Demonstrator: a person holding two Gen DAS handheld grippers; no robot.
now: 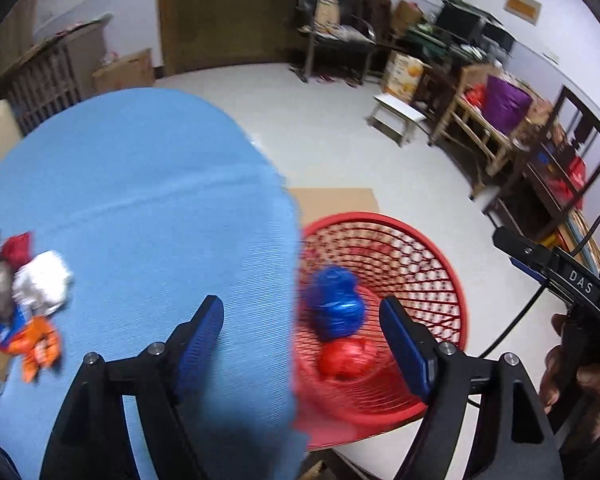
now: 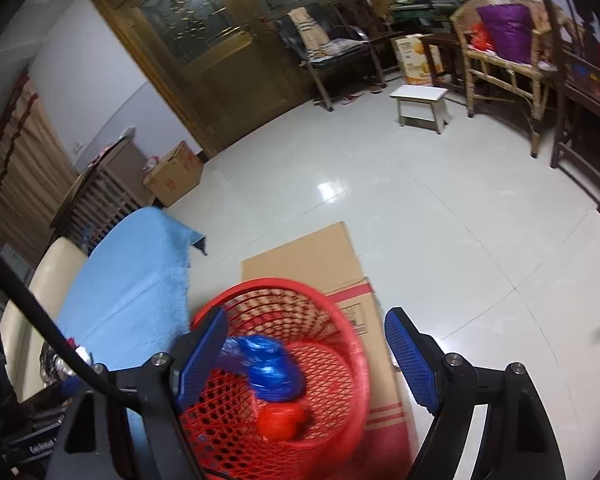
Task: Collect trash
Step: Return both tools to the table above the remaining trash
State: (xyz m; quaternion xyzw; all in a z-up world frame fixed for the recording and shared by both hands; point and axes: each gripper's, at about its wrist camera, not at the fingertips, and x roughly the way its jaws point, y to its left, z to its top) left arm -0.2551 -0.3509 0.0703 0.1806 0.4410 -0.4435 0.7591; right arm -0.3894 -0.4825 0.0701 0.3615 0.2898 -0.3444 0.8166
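OK, both of my grippers are over the red mesh basket (image 1: 432, 248) right now. My left gripper (image 1: 302, 338) has its blue-padded fingers (image 1: 202, 342) spread wide w/ nothing between them; it straddles the edge where the blue cloth (image 1: 140, 184) on the table meets the basket. My right gripper (image 2: 306, 354) is spread just as wide, also w/ nothing in it, hanging above the basket's rim.

Inside the basket: a crumpled blue plastic bag (image 1: 334, 302) sits on top of / just beside a red plastic bag (image 1: 346, 360), both touching & low in the mesh. The right wrist view shows the same pair, blue bag (image 2: 272, 368) above red bag (image 2: 282, 420). The basket stands on a flattened cardboard box (image 2: 324, 256) on the pale tile floor (image 2: 440, 208), tight against the table's side.

More trash is on the cloth at the far left of the left wrist view, well apart from the basket: a white crumpled wad (image 1: 42, 282), a red scrap (image 1: 18, 246) behind it, an orange wrapper (image 1: 38, 346) nearer me, plus dark bits at the frame edge that are too blurred to name.

In the left wrist view my right hand (image 1: 576, 368) and the other tool body show at the far right, w/ a black cable looping down. Room bkgd: wooden door (image 2: 220, 40), small white stool (image 2: 422, 102), wicker chair (image 2: 504, 56) w/ a purple bag (image 2: 508, 34) on it.
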